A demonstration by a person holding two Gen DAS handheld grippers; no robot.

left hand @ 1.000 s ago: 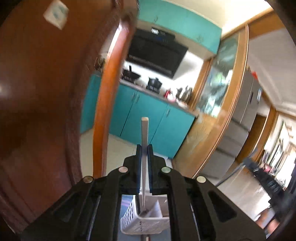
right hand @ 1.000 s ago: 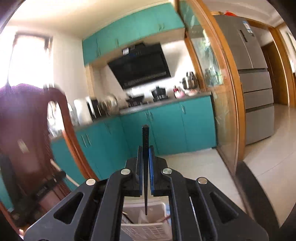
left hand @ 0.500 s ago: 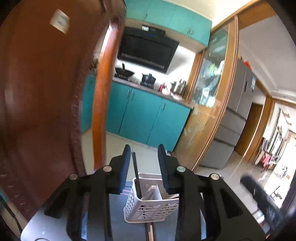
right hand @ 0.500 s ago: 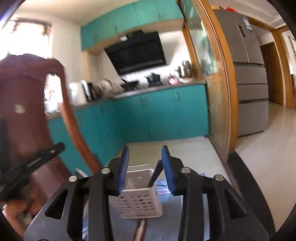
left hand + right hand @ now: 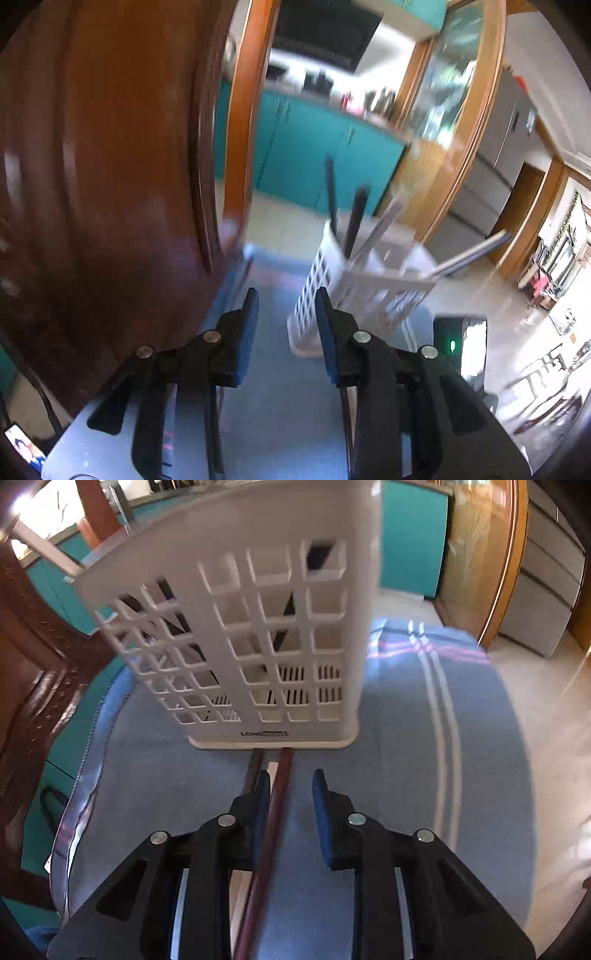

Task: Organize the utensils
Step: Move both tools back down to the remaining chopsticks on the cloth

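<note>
Both tongs have let go of the chopsticks they held a second ago and dropped low toward the bench.

The left tongs (image 5: 284, 321) stand narrowly apart with nothing between the pads, just short of the white perforated plastic utensil basket (image 5: 354, 280), which holds dark chopsticks (image 5: 354, 218) and pale ones leaning out. The right tongs (image 5: 288, 794) are closing, their pads not pressing anything; a reddish-brown wooden chopstick (image 5: 273, 812) lies between them on the blue striped cloth (image 5: 406, 760) covering the bench, one end at the basket's foot. The basket (image 5: 236, 627) stands upright near the cloth's far edge.
</note>
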